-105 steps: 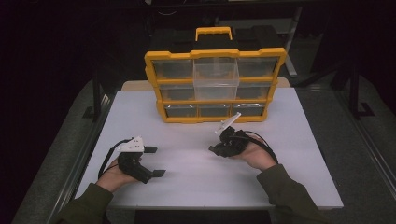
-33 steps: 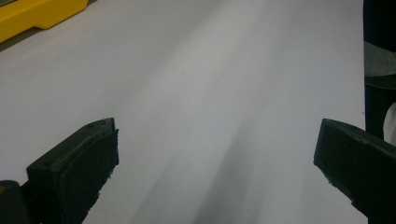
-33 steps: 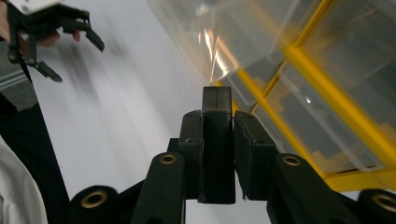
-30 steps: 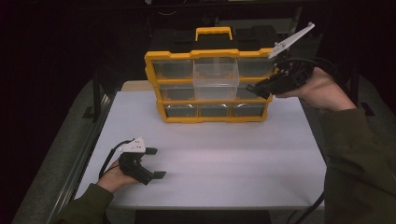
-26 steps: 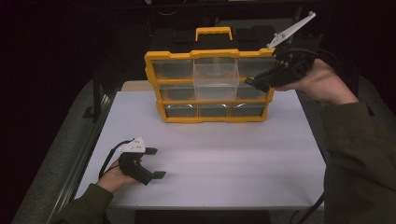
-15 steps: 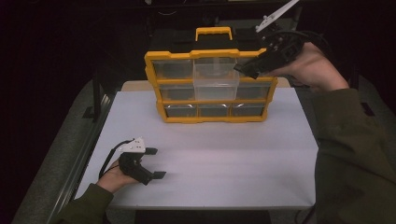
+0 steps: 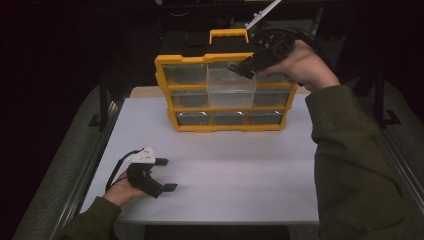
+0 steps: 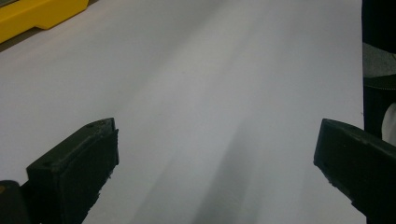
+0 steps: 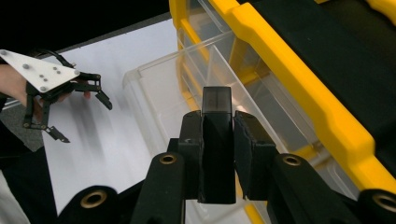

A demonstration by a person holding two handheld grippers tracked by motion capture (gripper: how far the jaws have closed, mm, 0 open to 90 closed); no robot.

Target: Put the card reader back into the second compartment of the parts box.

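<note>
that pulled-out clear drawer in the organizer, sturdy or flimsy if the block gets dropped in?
The clear drawer looks thin-walled, probably light and slightly flexible. It juts from the yellow organizer, so it may sag or slide. The black block looks rigid.

The right gripper (image 7: pixel 241 67), clamped on a small black block (image 9: pixel 215 140), has risen from the counter (image 7: pixel 240 165) and swung left over the organizer's (image 7: pixel 225 92) open clear drawer (image 7: pixel 231 85).
</note>
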